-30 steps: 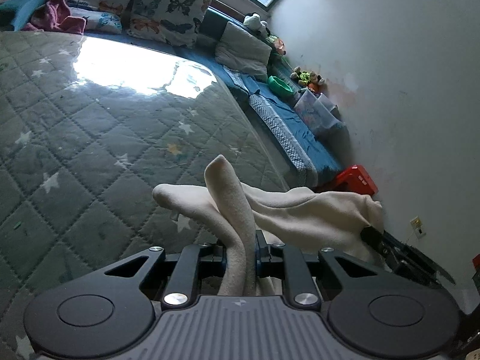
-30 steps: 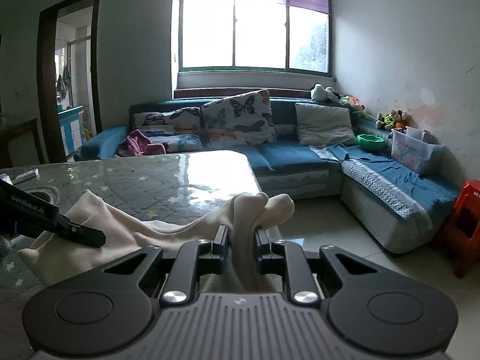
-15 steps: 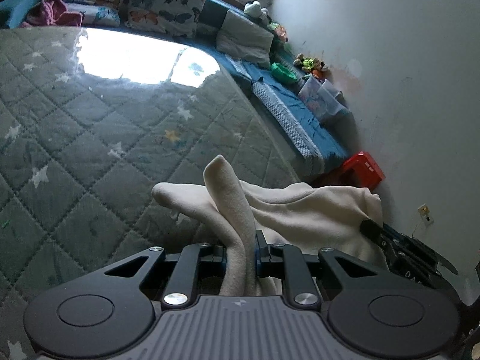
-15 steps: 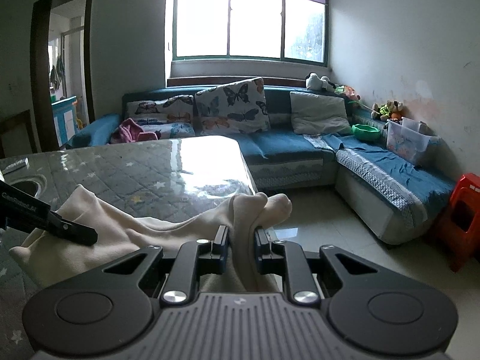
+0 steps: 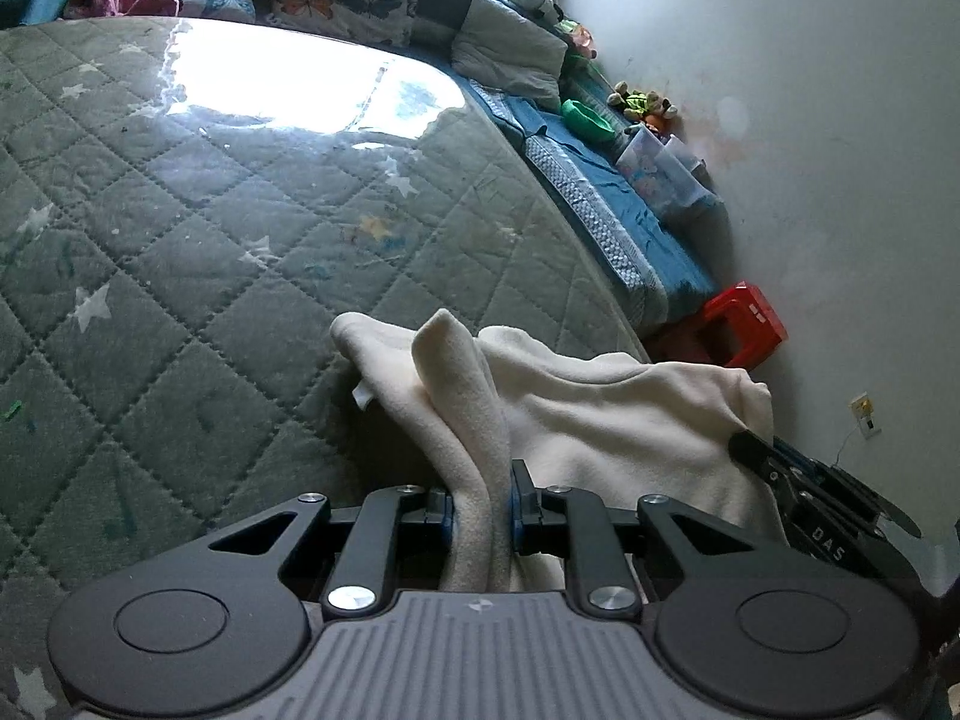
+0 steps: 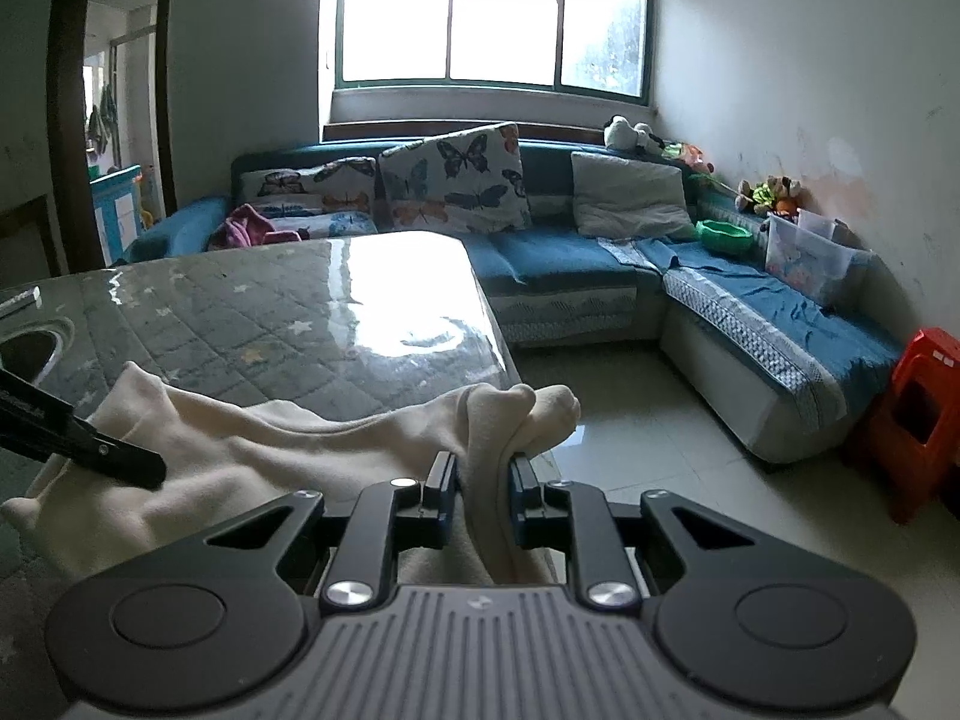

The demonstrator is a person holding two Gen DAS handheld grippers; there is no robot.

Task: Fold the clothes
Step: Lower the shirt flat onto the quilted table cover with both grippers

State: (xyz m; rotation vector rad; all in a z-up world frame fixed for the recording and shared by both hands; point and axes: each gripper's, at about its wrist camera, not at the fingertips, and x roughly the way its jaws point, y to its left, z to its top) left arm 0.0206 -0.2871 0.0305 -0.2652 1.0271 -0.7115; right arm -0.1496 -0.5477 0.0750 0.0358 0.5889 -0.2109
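Note:
A cream fleece garment (image 5: 606,420) hangs between my two grippers over the near right part of the green quilted table (image 5: 180,228). My left gripper (image 5: 480,504) is shut on a bunched fold of it. My right gripper (image 6: 483,492) is shut on another bunched edge (image 6: 522,408) near the table's right edge. The garment (image 6: 252,456) sags between them. The right gripper shows at the right of the left wrist view (image 5: 798,480); the left gripper shows at the left of the right wrist view (image 6: 72,438).
A blue corner sofa (image 6: 600,264) with butterfly cushions (image 6: 456,180) runs behind and to the right of the table. A red plastic stool (image 6: 918,414) stands on the tiled floor by the wall. A clear storage box (image 6: 804,258) and a green bowl (image 6: 723,234) sit on the sofa.
Both grippers have moved forward over the table with the garment held. Their grip has not changed.

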